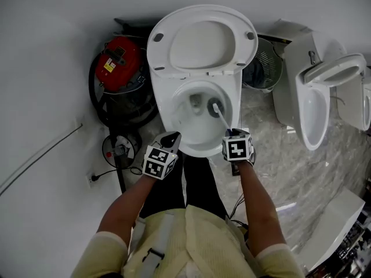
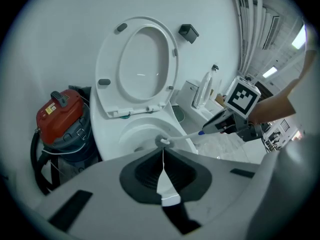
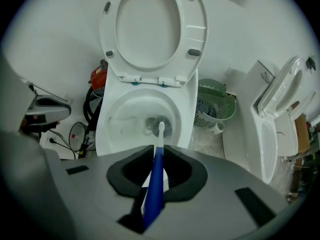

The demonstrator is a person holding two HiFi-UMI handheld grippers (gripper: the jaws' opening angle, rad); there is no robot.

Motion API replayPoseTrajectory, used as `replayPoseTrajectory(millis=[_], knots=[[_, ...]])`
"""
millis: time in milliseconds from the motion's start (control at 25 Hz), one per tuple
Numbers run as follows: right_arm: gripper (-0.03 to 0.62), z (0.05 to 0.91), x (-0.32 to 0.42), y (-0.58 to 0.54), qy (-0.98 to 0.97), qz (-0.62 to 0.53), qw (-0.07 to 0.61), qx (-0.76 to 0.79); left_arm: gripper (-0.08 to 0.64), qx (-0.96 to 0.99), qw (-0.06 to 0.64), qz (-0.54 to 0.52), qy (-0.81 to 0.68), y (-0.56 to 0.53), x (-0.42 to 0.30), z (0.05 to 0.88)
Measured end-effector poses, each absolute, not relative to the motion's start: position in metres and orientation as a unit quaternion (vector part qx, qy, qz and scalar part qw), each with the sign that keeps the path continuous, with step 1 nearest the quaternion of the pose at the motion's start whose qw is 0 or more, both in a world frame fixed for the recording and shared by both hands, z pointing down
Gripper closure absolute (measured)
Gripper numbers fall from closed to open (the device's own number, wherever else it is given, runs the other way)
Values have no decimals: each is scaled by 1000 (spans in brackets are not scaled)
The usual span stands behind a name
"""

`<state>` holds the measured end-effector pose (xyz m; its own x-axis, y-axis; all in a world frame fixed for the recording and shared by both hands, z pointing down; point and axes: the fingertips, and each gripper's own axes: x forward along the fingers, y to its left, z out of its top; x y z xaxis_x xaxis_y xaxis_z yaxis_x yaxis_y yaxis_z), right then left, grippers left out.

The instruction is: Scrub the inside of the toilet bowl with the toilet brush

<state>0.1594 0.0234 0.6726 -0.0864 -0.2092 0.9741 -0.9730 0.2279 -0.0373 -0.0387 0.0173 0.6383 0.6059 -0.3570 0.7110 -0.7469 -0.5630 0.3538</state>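
Observation:
A white toilet bowl [image 1: 174, 106] stands with its seat and lid [image 1: 200, 39] raised. My right gripper [image 1: 231, 133] is shut on the blue handle of the toilet brush [image 3: 156, 181]. The brush's white shaft runs down into the bowl, and its grey bristle head [image 3: 159, 126] rests low inside, near the drain [image 1: 197, 102]. My left gripper [image 1: 172, 138] hovers at the bowl's front left rim, shut with nothing in it. In the left gripper view, the brush head [image 2: 163, 142] shows just past the shut jaws, and the right gripper [image 2: 220, 125] is off to the right.
A red canister vacuum [image 1: 119, 62] with black hose stands left of the toilet. A green mesh waste basket [image 1: 264, 68] sits to its right. A second toilet [image 1: 316, 97] is further right. Cables and a wall socket [image 1: 93, 179] lie at the lower left.

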Motion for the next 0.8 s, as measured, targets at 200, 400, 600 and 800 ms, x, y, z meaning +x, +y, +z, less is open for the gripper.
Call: replayPoseTrajectory(millis=[200,400,600,800], knots=[[520,671,160,43,-614,400,502,459,545,834,329,297,-329,22,-38,637],[521,672,154,64,-609,411,517,438,545,834,329,294,-330,26,-40,634],[522,672,144,84,-613,422,532,404,545,833,332,291,-334,30,-40,633],[522,673,127,97,-623,416,552,367,545,830,334,288,-342,32,-46,632]])
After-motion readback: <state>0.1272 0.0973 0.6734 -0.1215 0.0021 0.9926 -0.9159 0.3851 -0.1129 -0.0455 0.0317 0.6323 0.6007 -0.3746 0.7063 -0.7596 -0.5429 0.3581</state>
